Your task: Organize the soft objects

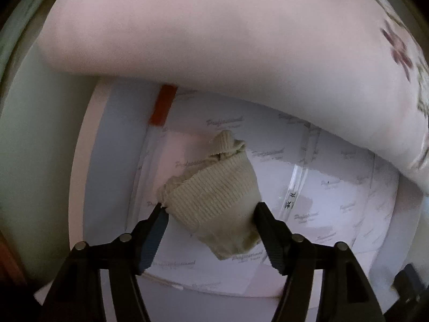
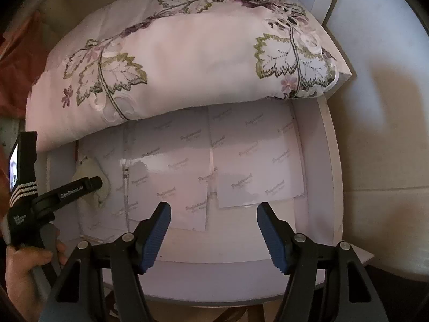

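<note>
A beige ribbed knit cloth (image 1: 214, 196) lies crumpled on the printed paper lining (image 1: 335, 209) of a white tray. My left gripper (image 1: 210, 209) points straight down over it. Its jaws stand open, with the cloth between them and the tips at the cloth's edges. A pale pink pillow (image 2: 187, 61) embroidered with leaves and flowers fills the far half of the tray. In the right wrist view the left gripper (image 2: 93, 185) hovers over the cloth (image 2: 88, 170) at the tray's left end. My right gripper (image 2: 213, 209) is open above bare paper (image 2: 241, 166), with nothing between its fingers.
The white tray's rim (image 2: 329, 177) runs along the right side, with pale floor (image 2: 383, 134) beyond it. A red tape strip (image 1: 162, 104) sticks to the lining near the pillow. A person's hand (image 2: 24, 271) holds the left gripper's handle. Reddish fabric (image 2: 18, 53) shows at far left.
</note>
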`<move>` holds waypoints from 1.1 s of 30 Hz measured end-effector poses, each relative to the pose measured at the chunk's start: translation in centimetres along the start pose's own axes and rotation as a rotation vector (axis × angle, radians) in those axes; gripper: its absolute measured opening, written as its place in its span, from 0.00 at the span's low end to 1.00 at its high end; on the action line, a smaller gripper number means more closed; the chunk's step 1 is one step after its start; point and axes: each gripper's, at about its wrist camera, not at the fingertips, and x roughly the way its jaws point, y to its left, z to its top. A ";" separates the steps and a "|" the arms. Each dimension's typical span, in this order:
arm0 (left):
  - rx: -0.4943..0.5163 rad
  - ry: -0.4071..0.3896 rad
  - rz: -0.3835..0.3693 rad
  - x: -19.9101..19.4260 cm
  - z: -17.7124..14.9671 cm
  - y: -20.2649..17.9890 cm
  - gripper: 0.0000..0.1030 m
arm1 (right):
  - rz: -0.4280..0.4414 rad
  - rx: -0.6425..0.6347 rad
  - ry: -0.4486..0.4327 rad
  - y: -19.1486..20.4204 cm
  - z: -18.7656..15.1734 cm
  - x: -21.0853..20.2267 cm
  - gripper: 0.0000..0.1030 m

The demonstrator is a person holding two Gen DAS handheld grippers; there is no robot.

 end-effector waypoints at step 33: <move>0.193 -0.493 -0.079 -18.7 -4.3 -0.3 0.47 | -0.075 -0.160 -0.032 2.5 -0.8 1.2 0.66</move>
